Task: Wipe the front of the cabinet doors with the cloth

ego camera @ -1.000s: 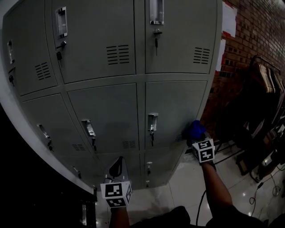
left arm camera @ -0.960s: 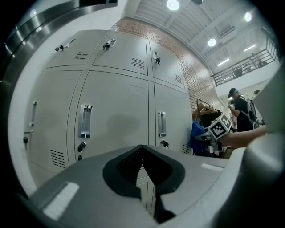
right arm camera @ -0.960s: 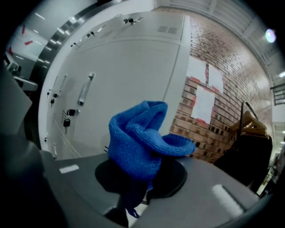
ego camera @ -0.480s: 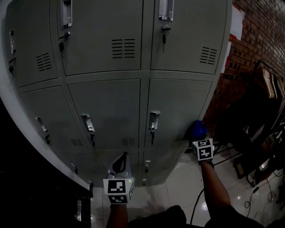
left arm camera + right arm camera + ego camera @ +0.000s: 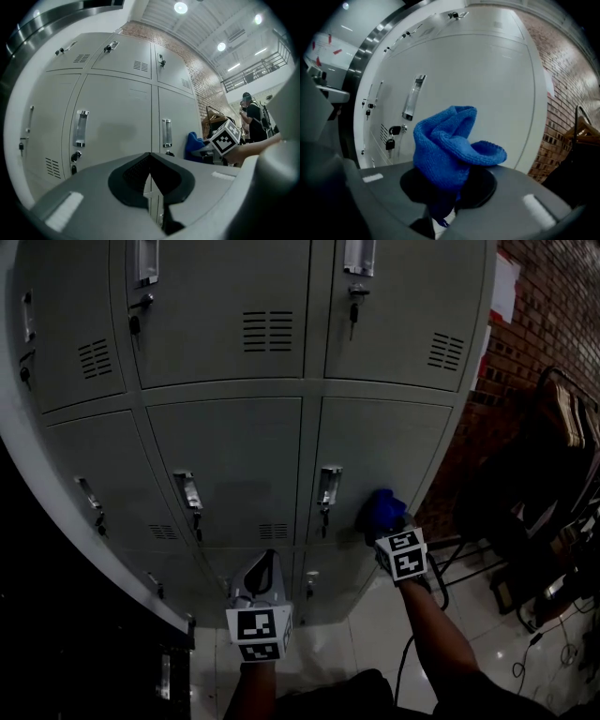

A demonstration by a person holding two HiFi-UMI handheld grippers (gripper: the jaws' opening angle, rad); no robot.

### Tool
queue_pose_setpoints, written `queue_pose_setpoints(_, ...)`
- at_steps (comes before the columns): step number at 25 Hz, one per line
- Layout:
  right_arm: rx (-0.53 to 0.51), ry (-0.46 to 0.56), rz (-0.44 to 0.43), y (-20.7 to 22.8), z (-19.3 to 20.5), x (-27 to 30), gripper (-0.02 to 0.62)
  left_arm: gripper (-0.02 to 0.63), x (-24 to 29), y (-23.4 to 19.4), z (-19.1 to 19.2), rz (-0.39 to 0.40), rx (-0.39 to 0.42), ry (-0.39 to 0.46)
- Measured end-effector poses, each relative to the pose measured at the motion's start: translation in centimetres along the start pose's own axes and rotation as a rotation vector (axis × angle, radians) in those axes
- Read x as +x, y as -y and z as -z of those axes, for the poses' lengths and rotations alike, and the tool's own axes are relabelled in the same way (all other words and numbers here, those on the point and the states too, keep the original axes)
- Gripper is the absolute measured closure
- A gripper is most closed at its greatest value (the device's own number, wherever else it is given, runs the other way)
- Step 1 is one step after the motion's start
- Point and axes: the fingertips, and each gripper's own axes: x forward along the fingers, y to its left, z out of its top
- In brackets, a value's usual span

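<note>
Head view, looking steeply down a bank of grey metal cabinet doors (image 5: 244,456) with vent slots, recessed handles and small locks. Your right gripper (image 5: 384,527) is held up to the right-hand door of the middle row (image 5: 394,451). Its jaws are clamped on a bunched blue cloth (image 5: 380,506). The cloth sits low on that door, just right of the door's handle (image 5: 327,486). You cannot tell from these views whether the cloth is pressed on the metal or just off it.

Your left gripper (image 5: 265,562) is lower down and to the left, pointing at the bottom row of doors. It is well apart from the cloth, and its marker cube (image 5: 259,634) faces the camera. A glossy tiled floor (image 5: 375,638) lies below. A brick wall (image 5: 553,324) stands to the right of the cabinet, and a rack of hangers (image 5: 567,418) is near it.

Right gripper view: the blue cloth (image 5: 452,145) rises in folds from between the jaws of the right gripper (image 5: 443,208), and one loose flap droops to the right. Behind it is the pale door face, with a long handle (image 5: 412,98) to the left and a key hanging in a lock (image 5: 390,140) under it.

Left gripper view: the jaws of the left gripper (image 5: 150,180) are together with nothing between them. Beyond them are two doors, each with a handle. Further right, the blue cloth (image 5: 193,145) and the right gripper's marker cube (image 5: 226,137) are at the cabinet's edge. A person (image 5: 253,119) stands far off in the background under ceiling lights (image 5: 180,7).
</note>
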Motion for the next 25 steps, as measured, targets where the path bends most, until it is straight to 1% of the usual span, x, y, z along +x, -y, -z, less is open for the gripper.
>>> queue_pose_setpoints(4, -0.008, 0.034, -0.057, -4.0, -1.6, 1.0, 0.518, 0.592, 0.2, -0.1, 0.2, 0.007, -0.003, -0.010)
queue_pose_setpoints(9, -0.064, 0.062, -0.122, -7.7, -3.3, 1.6, 0.518, 0.592, 0.2, 0.3, 0.6, 0.014, -0.008, -0.021)
queue_pose_setpoints(11, -0.077, 0.068, -0.147, -9.0, -3.8, 1.9, 0.518, 0.592, 0.3, 0.0, 0.6, -0.003, -0.011, -0.029)
queue_pose_setpoints(13, -0.090, 0.076, -0.152, -9.6, -4.0, 1.9, 0.518, 0.592, 0.3, -0.5, 0.8, -0.030, -0.017, -0.043)
queue_pose_setpoints(15, -0.084, 0.092, -0.161, -9.6, -4.1, 1.8, 0.518, 0.592, 0.4, -0.8, 1.0, -0.044, -0.025, -0.056)
queue_pose_setpoints(17, -0.080, 0.107, -0.152, -8.9, -4.1, 1.3, 0.514, 0.592, 0.6, -0.8, 1.5, -0.043, -0.032, -0.067)
queue_pose_setpoints(22, -0.085, 0.118, -0.074, -4.8, -2.9, -0.4, 0.514, 0.592, 0.8, 0.2, 1.9, -0.023, -0.041, -0.079)
queue_pose_setpoints(25, -0.043, 0.077, -0.034, -1.7, -0.4, -1.3, 0.511, 0.592, 0.7, 1.2, 2.1, 0.003, -0.038, -0.081)
